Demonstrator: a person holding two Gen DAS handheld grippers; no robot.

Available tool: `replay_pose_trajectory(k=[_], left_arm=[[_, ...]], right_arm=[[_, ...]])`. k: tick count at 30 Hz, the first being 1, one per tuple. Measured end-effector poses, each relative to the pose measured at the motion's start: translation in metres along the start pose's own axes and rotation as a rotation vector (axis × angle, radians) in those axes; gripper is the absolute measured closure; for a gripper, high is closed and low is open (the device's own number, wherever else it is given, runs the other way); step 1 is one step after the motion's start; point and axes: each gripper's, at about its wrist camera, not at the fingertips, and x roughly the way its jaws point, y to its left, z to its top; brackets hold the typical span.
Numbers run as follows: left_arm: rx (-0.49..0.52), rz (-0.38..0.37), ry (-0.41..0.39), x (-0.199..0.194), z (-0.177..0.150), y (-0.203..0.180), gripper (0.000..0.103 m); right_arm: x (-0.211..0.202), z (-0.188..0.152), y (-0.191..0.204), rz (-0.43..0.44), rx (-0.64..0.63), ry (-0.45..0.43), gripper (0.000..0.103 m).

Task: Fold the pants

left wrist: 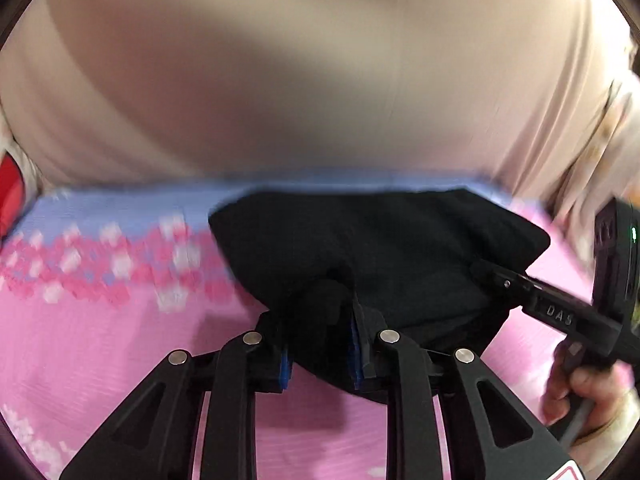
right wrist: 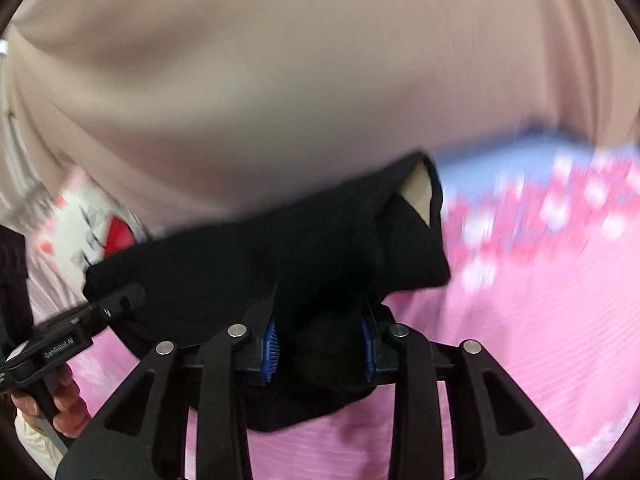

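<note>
Black pants (left wrist: 380,248) hang bunched just above a pink flowered sheet (left wrist: 100,340). My left gripper (left wrist: 320,344) is shut on a thick fold of the black cloth, which fills the gap between its blue pads. In the same view my right gripper (left wrist: 500,280) grips the pants' right edge. In the right wrist view, the pants (right wrist: 240,264) are pinched between the right gripper's (right wrist: 320,344) blue pads, and a wad of cloth hangs below them. The left gripper (right wrist: 120,300) holds the cloth at the far left. Both views are motion-blurred.
The person's beige-clad torso (left wrist: 320,80) fills the space right behind the pants. A hand (left wrist: 580,392) holds the right gripper's handle, and another hand (right wrist: 64,404) holds the left one. A blue band (right wrist: 500,160) runs along the sheet's far edge. Something red and white (right wrist: 100,224) lies at the left.
</note>
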Motion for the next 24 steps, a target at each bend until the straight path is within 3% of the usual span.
replay_pose_trajectory(k=[2, 3, 4, 7, 8, 10, 11, 13, 16, 24], left_arm=[[-0.003, 0.001, 0.075, 0.012, -0.028, 0.008, 0.064], [0.009, 0.023, 0.077, 0.007, -0.038, 0.011, 0.051], [0.017, 0.047, 0.077, -0.002, -0.046, 0.014, 0.048], [0.043, 0.133, 0.096, -0.042, -0.055, 0.014, 0.049], [0.065, 0.209, 0.079, -0.057, -0.050, 0.007, 0.048], [0.059, 0.311, 0.022, -0.078, -0.036, -0.004, 0.022], [0.032, 0.340, -0.029, -0.089, -0.028, -0.010, 0.018], [0.004, 0.367, -0.073, -0.096, -0.018, -0.020, 0.016], [-0.014, 0.362, -0.075, -0.089, -0.011, -0.036, 0.016], [0.002, 0.366, -0.061, -0.089, -0.019, -0.054, 0.016]], right_arm=[[-0.003, -0.016, -0.017, 0.004, 0.069, 0.001, 0.038], [-0.013, -0.021, -0.021, -0.009, 0.070, -0.010, 0.032], [-0.028, -0.025, -0.022, -0.030, 0.055, -0.021, 0.027], [-0.080, -0.029, -0.007, -0.146, -0.018, -0.099, 0.027], [-0.097, -0.026, 0.002, -0.158, -0.040, -0.133, 0.027], [-0.126, -0.020, 0.030, -0.198, -0.079, -0.210, 0.021], [-0.134, -0.019, 0.048, -0.228, -0.104, -0.235, 0.010], [-0.136, -0.019, 0.081, -0.306, -0.188, -0.260, 0.009], [-0.124, -0.028, 0.114, -0.387, -0.287, -0.280, 0.009], [-0.138, -0.038, 0.125, -0.409, -0.287, -0.307, 0.009]])
